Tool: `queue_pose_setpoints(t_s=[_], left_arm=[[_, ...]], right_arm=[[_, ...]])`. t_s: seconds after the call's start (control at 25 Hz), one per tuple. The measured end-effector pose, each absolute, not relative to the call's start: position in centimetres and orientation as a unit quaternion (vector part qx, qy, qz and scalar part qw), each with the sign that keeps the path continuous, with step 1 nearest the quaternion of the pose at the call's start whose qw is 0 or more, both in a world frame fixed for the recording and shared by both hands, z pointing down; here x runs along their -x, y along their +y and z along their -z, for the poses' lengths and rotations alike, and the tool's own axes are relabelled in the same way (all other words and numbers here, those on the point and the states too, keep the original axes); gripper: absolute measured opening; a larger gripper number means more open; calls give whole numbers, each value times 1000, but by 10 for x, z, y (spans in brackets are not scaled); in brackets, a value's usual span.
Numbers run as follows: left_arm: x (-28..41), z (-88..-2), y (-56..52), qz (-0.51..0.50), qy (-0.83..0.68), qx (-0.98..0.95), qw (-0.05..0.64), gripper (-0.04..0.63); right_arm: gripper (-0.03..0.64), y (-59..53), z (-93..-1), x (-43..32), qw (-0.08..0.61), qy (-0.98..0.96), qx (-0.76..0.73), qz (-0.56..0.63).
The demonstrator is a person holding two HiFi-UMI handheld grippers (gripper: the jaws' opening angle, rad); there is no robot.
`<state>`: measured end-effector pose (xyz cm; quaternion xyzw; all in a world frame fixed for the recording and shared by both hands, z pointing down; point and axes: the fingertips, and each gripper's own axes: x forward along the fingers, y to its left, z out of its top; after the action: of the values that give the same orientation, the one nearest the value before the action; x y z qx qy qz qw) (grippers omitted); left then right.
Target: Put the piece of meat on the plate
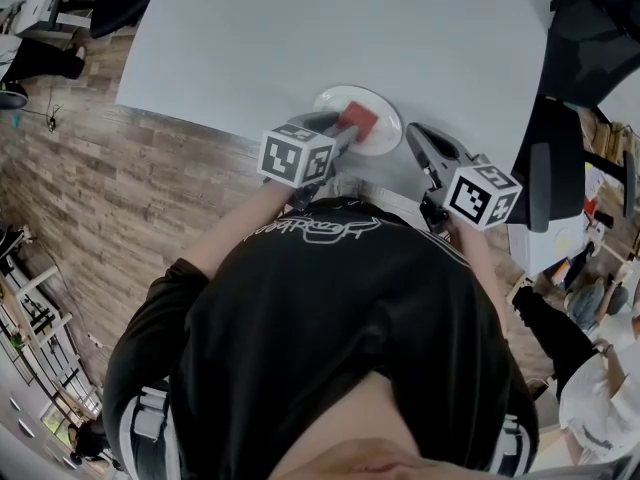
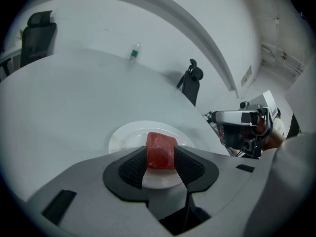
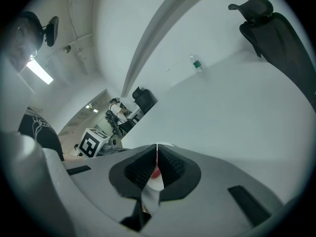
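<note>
The red piece of meat (image 1: 357, 119) (image 2: 161, 150) stands on the white plate (image 1: 386, 136) (image 2: 123, 135) near the table's front edge. My left gripper (image 1: 349, 130) (image 2: 161, 153) is over the plate's near side, open, with the meat between its pads and close to both. My right gripper (image 1: 414, 138) (image 3: 157, 161) hovers just right of the plate, shut and empty. Through the thin slit between its pads I see a sliver of the plate (image 3: 155, 182) and the meat (image 3: 156, 172).
The grey-white table (image 1: 300, 38) stretches far beyond the plate. A small water bottle (image 2: 134, 52) (image 3: 196, 63) stands far across it. Black office chairs (image 2: 191, 80) (image 3: 276, 28) sit at the far sides. Wood floor (image 1: 90, 188) lies left of the table.
</note>
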<state>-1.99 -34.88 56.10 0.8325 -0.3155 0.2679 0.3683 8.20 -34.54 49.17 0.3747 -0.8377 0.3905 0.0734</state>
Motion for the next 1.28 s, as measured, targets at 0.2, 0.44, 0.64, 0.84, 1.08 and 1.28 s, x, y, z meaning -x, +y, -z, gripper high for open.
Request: queue_pose_setpoints(t_s=[0.2, 0.44, 0.64, 0.84, 1.08, 1.28], left_arm=[[24, -555, -351, -259, -321, -833, 368, 176], [34, -539, -355, -229, -340, -833, 372, 178], [31, -513, -349, -197, -339, -842, 371, 154], [21, -477, -336, -163, -340, -856, 355, 80], [7, -436, -301, -126, -340, -870, 334, 9], [-3, -412, -269, -103, -345, -874, 326, 8]], right_arm=[[12, -344, -490, -78, 81, -842, -365, -388], [12, -348, -485, -68, 84, -849, -353, -383], [14, -345, -476, -63, 90, -860, -339, -370], [12, -331, -464, -65, 99, -873, -323, -352], [12, -306, -433, -71, 96, -892, -308, -316], [12, -278, -406, -71, 87, -908, -281, -300]])
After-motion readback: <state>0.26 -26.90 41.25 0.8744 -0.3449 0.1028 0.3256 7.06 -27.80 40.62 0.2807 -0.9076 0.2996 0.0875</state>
